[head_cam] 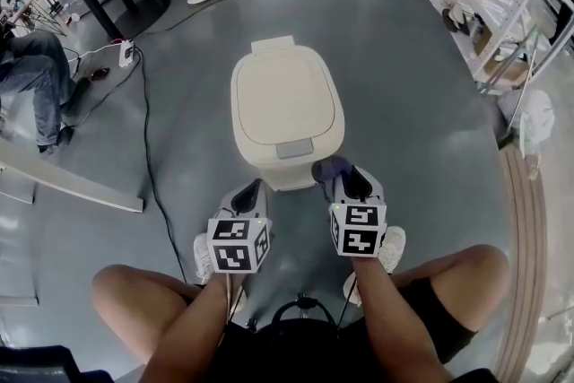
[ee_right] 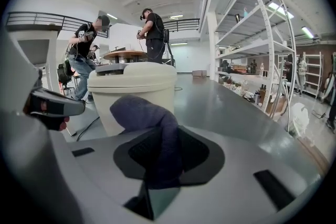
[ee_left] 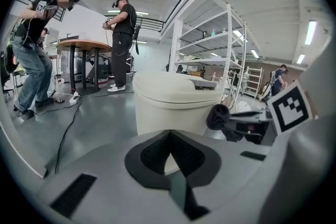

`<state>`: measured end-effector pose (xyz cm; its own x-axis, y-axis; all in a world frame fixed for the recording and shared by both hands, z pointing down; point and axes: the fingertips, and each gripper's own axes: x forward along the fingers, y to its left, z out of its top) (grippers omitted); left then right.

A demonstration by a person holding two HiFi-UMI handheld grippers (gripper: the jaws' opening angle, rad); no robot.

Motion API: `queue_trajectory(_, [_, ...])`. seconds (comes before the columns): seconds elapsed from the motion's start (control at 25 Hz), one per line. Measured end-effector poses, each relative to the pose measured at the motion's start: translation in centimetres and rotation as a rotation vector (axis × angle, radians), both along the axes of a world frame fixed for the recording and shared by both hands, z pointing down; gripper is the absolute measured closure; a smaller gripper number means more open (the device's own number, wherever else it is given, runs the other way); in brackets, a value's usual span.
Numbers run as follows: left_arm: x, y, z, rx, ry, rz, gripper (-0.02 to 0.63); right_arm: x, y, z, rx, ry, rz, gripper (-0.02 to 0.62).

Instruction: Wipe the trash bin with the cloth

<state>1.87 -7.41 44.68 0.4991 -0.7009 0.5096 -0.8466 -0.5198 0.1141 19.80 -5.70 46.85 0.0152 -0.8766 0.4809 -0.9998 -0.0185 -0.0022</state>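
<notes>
Jaws: right gripper (head_cam: 344,181) clenched on dark purple cloth (ee_right: 149,115), left gripper (ee_left: 169,153) closed, empty. Cream plastic lidded trash bin (head_cam: 287,103) stands just ahead, front wall nearest right gripper & cloth.

Grey left gripper (head_cam: 252,190) and right gripper (head_cam: 346,184), black-and-white marker cubes (head_cam: 238,244), black shorts (head_cam: 432,311), white sneakers (head_cam: 393,248)

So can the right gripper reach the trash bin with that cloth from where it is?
Probably yes. The right gripper, shut on the cloth, hangs close to the front of the trash bin, and nothing stands between them.
</notes>
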Motion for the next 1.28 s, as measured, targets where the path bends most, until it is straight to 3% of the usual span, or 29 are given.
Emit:
queue_trajectory(0.24, [-0.7,0.1,0.5,-0.009,-0.011,-0.005,0.606,1.0,0.7,0.3,-0.016,0.016,0.029,0.503])
queue_trajectory(0.52, [-2.6,-0.2,1.0,-0.019,-0.006,-0.037,0.606,-1.4,3.3,1.0,-0.033,0.082,-0.050,0.503])
queue_trajectory(0.92, [-6.0,0.1,1.9,-0.031,-0.012,-0.057,0.606,-10.7,2.9,2.6,-0.059,0.161,-0.310,0.502])
queue_trajectory(1.28, [-8.3,0.2,2.3,-0.044,0.009,-0.097,0.606,-16.7,0.0,3.2,-0.065,0.156,-0.394,0.503])
